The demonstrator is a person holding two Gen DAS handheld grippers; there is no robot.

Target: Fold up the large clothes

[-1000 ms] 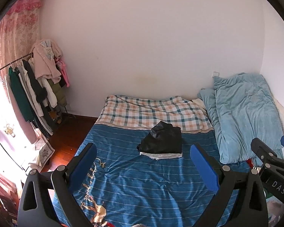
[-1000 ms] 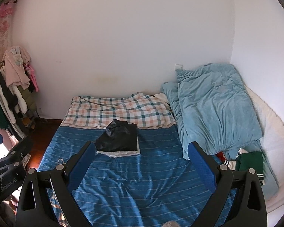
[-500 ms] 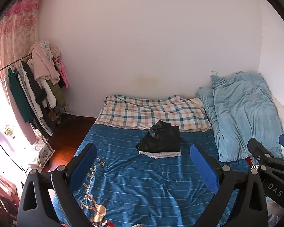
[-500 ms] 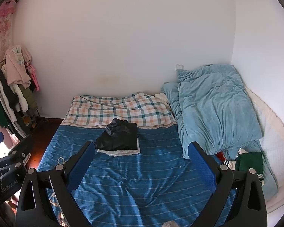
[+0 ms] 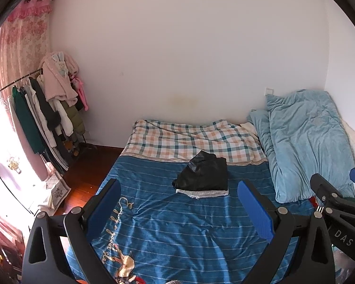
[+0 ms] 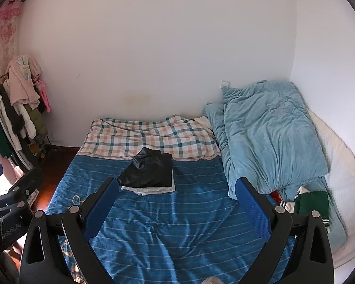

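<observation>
A folded black garment with a white fleecy edge [image 5: 204, 177] lies on the blue striped bedspread [image 5: 177, 232], near the checked blanket. It also shows in the right wrist view [image 6: 149, 172]. My left gripper [image 5: 178, 207] is open and empty, held above the bed's near part, well short of the garment. My right gripper [image 6: 176, 204] is open and empty, also above the near part of the bed [image 6: 177, 236]. A green and white garment [image 6: 312, 203] lies crumpled at the bed's right side.
A light blue duvet [image 6: 267, 139] is heaped along the right side against the wall. A checked blanket [image 5: 191, 139] covers the far end. A clothes rack [image 5: 42, 108] with several hanging garments stands left, beside wooden floor [image 5: 82, 172].
Both grippers have drawn back and risen slightly, so the bed and garment look a little lower and smaller. The garment has not moved. Both grippers stay open.
</observation>
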